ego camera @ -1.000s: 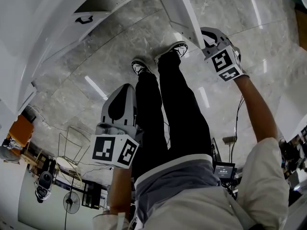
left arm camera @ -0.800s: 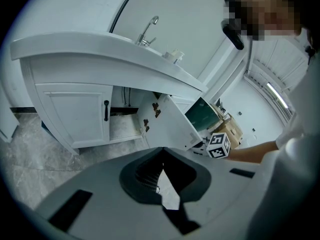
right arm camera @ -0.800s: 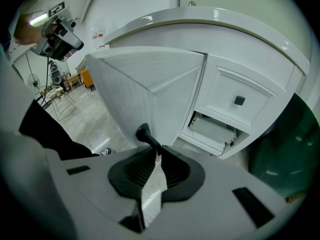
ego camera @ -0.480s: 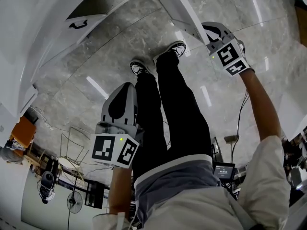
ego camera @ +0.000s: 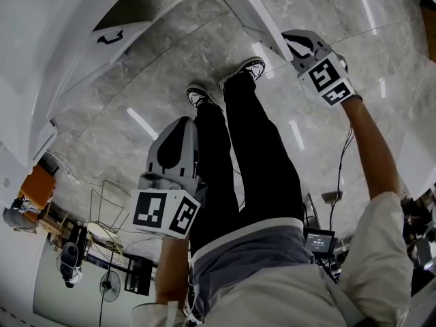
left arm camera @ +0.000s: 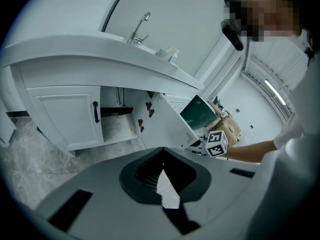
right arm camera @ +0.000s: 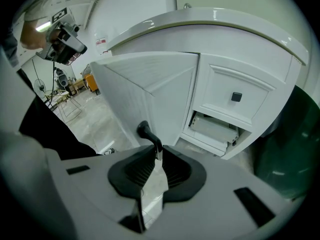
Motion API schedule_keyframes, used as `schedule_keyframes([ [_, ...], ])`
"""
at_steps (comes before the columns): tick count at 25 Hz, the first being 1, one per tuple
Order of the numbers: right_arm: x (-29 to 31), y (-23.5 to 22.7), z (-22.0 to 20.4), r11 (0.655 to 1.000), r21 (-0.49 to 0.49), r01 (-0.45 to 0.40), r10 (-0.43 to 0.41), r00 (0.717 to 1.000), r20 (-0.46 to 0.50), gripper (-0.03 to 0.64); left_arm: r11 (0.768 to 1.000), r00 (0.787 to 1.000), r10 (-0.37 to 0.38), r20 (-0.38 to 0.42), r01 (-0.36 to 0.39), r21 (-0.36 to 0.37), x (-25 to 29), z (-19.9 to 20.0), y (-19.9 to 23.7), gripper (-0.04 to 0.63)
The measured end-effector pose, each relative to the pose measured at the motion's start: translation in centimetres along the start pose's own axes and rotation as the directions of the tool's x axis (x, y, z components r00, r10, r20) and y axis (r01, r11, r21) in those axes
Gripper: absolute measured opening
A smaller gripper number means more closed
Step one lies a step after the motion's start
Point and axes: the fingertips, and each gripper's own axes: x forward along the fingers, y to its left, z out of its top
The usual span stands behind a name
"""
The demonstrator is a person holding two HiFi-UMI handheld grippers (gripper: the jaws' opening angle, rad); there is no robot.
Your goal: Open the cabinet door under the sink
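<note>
Left gripper (left arm camera: 162, 156) — smooth grey shell, ribbed black pads pressed together, nothing held, above glossy grey marble floor (ego camera: 163, 67). White panelled cabinet door (right arm camera: 145, 89) under curved white countertop (left arm camera: 100, 54) stands open. Right gripper (right arm camera: 157, 151) — jaws clamped on curved black handle (right arm camera: 146, 132).

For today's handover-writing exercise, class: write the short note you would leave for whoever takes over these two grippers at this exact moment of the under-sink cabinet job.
Left gripper: shut on nothing, held back from the cabinet and facing it.
Right gripper: shut on the black handle of the cabinet door.
Things: that door stands swung well out below the sink, and the space behind it shows. The neighbouring door is closed.
Done: one door is gripped and open.
Left: probably only to swing it wider if needed, then open the right jaws and draw them off the handle.
</note>
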Motion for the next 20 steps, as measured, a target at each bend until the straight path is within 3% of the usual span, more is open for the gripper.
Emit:
schedule_keyframes([
  [20,-3.7,0.5,0.9,0.994,0.1,0.04,-0.042,0.999,0.018,0.044,0.997,0.999,-0.042,0.01,0.041,0.07,-0.7,4.2,-2.4,-0.002],
])
